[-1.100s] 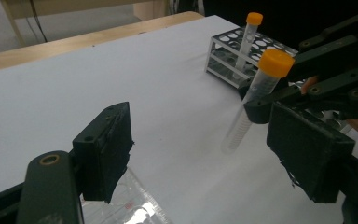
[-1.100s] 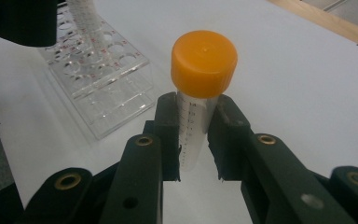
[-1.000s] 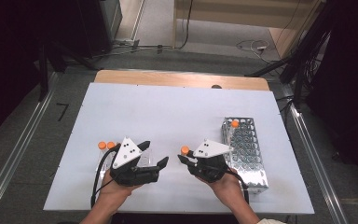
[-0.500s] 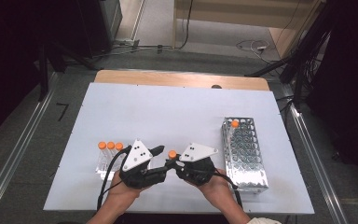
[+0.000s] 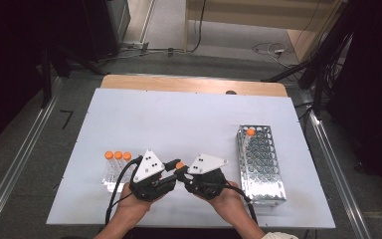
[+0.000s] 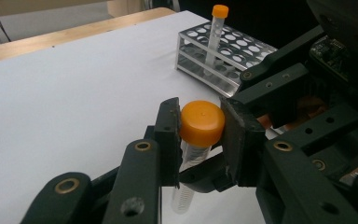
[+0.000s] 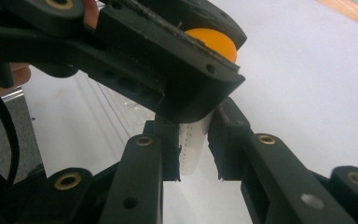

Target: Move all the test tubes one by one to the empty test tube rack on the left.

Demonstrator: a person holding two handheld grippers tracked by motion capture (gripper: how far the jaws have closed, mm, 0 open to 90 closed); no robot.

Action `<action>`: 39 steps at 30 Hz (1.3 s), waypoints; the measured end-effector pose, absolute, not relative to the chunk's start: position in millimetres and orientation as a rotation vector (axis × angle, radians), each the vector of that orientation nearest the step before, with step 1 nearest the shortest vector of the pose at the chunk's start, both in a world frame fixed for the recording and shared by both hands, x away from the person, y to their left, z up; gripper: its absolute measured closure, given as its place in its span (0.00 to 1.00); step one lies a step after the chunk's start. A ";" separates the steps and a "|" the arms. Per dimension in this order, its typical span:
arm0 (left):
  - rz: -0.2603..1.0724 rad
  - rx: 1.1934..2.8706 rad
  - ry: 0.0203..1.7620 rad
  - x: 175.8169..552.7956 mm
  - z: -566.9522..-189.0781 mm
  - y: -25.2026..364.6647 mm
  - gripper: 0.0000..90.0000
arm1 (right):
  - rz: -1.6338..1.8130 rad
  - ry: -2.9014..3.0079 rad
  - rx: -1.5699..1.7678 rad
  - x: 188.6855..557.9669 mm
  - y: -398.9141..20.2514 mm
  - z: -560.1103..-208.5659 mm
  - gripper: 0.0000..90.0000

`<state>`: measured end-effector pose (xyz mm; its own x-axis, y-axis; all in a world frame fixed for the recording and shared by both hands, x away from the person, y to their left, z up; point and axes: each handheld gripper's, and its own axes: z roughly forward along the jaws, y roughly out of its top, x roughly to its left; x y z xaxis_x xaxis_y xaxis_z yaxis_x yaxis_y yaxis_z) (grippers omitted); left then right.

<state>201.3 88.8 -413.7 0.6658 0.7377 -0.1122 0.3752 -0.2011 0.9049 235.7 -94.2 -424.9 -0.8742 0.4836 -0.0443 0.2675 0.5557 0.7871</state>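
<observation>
Mid-handover, by the look of it: one orange-capped tube [image 6: 199, 128] held upright above the white bench [image 5: 179, 119], near its front edge, between the two hands. Left gripper [image 5: 171, 167] clamped on the orange cap, a jaw pressed to each side. Right gripper [image 7: 193, 147] set lower, around the clear graduated body just under the cap; jaws flanking it closely, though contact on both sides hard to confirm from this angle, so possibly not yet pinching. Best to squeeze the right jaws firmly onto the body, keep the tube vertical, then release the cap grip slowly and straight. Metal rack [image 5: 261, 164] to the right, one tube [image 5: 249, 135] already standing in a far corner hole. Three more tubes [image 5: 115, 164] lying at the left.
</observation>
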 end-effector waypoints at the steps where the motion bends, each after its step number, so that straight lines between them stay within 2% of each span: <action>1: 0.423 1.808 0.889 201.1 -413.3 89.2 0.78 | 1.221 2.536 0.630 235.4 -94.1 -424.7 0.80; 2: 0.424 1.807 0.888 201.0 -412.3 90.2 0.78 | 1.228 2.535 0.623 235.5 -94.2 -424.5 0.79; 5: 0.437 1.782 0.888 200.1 -406.3 96.1 0.78 | 1.245 2.556 0.620 235.4 -94.5 -423.8 0.55; 8: 0.433 1.749 0.899 200.2 -397.5 107.6 0.78 | 1.231 2.547 0.639 233.5 -97.9 -422.2 0.38; 12: 0.449 1.713 0.926 201.2 -388.9 124.7 0.78 | 1.244 2.530 0.706 236.4 -107.8 -420.9 0.30; 26: 0.546 1.645 1.023 201.7 -379.8 169.0 0.78 | 1.228 2.504 0.782 239.6 -123.0 -423.5 0.28; 31: 0.618 1.653 1.059 203.1 -382.0 176.7 0.78 | 1.222 2.484 0.804 240.9 -125.5 -422.6 0.24; 39: 0.648 1.671 1.091 206.2 -388.7 181.0 0.78 | 1.217 2.477 0.813 240.7 -128.4 -423.8 0.22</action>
